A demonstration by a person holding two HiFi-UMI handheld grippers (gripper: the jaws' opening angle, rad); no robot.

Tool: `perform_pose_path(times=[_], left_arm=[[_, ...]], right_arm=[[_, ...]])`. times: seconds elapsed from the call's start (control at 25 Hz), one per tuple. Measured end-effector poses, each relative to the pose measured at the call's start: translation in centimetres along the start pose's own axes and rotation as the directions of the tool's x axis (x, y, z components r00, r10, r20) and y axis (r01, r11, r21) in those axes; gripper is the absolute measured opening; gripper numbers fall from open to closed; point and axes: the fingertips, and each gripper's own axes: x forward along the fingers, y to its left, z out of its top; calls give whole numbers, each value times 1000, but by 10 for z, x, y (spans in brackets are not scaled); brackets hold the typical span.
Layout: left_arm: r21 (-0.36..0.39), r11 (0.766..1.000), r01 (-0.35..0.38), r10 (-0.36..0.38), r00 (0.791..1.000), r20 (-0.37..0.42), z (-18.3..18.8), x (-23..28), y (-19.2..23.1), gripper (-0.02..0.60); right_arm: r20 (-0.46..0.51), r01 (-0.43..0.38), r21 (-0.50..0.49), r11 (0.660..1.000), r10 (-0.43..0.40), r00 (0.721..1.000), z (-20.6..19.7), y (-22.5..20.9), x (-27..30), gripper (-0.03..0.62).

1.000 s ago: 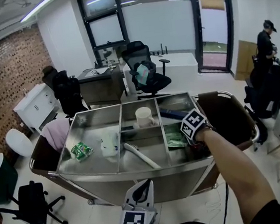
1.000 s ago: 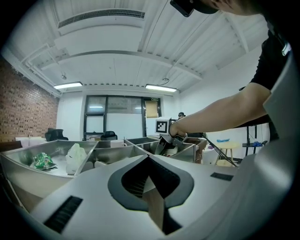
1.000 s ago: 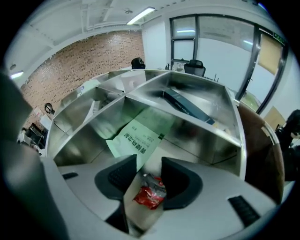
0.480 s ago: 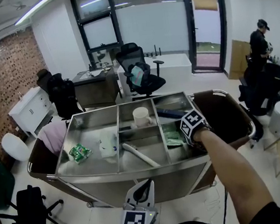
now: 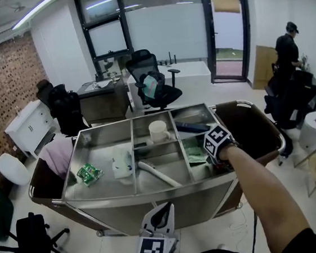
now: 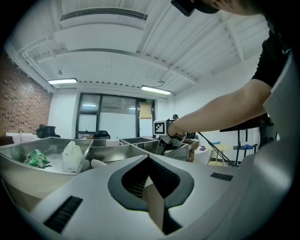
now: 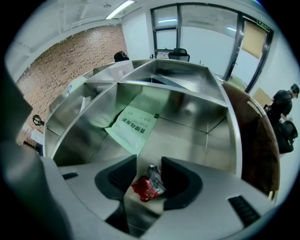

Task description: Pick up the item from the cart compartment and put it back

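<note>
Red wrapper pinched by right tool over cart compartment; slick crinkly foil could slip free early. Left tool pressed together, empty.

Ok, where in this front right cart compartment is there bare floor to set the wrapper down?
Free, in the right gripper view: the bare steel floor right of the pale green flat packet, up to the compartment's right wall, ahead of the right gripper, which has the red crumpled wrapper between its jaws. Crowded: the left side, where the packet lies.
</note>
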Motion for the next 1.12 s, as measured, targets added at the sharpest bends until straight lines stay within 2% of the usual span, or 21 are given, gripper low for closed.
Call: perform_pose_path(times=[0.12, 0.2, 0.24, 0.6, 0.8, 0.92, 1.12], left_arm=[[-4, 1000, 5, -5, 1000, 1, -1, -2, 0, 0], [-3, 1000, 4, -4, 1000, 0, -1, -3, 1, 0], [-2, 1000, 3, -3, 1000, 0, -2, -4, 2, 0], [-5, 1000, -2, 2, 1000, 8, -1, -1, 1, 0], [3, 1000, 7, -7, 1000, 7, -2, 3, -5, 0], [7, 1000, 6, -6, 1000, 8, 0, 5, -7, 0], [10, 1000, -4, 4, 1000, 5, 5, 9, -9, 0]], right_arm=[[-55, -18, -23, 1000, 17, 998, -13, 3, 5, 156], [-67, -11, -62, 998, 7, 998, -16, 2, 5, 40], [-66, -10, -80, 997, 5, 998, -17, 1, 4, 17], [29, -55, -99, 994, 58, 998, -3, 5, -16, 12], [124, -40, -147, 988, 59, 991, 9, 11, -39, 14], [220, -50, -170, 984, 88, 972, 20, 20, -63, 14], [378, -73, -201, 977, 146, 914, 31, 38, -107, 12]])
